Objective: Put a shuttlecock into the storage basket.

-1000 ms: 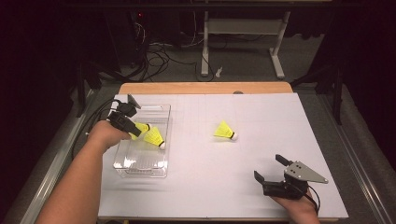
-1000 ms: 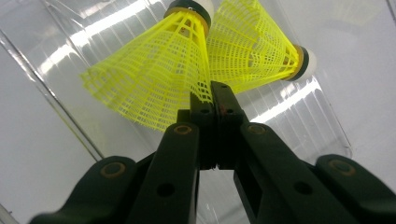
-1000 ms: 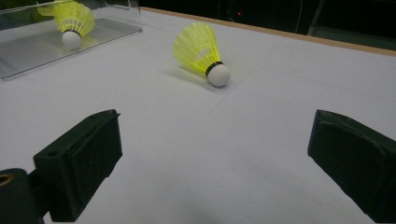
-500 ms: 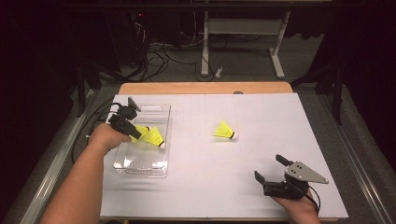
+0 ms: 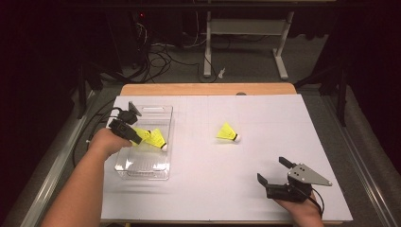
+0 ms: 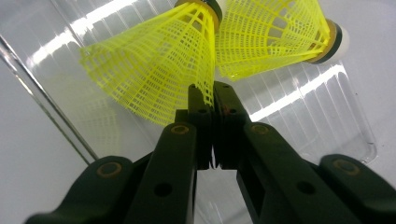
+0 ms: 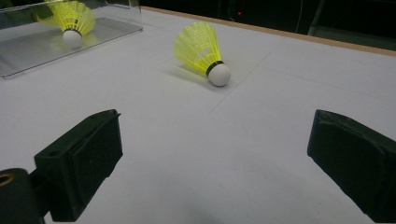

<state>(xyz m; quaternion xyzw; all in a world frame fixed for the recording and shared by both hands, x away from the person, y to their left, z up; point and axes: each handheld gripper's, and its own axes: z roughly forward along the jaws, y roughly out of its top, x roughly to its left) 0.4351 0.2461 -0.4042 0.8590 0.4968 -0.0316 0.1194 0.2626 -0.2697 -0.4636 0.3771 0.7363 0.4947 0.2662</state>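
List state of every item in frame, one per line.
Left tool: shut on the skirt edge of a shuttlecock.
Held shuttlecock: pinched, over the clear bin.
Second shuttlecock: in the bin, beside the held one.
Third shuttlecock: lying on its side on the white table.
Clear bin: lidless, upright.
Right tool: open, empty.

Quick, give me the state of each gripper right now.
Left gripper: shut on the skirt of a yellow shuttlecock over the clear box.
Right gripper: open, holding nothing.
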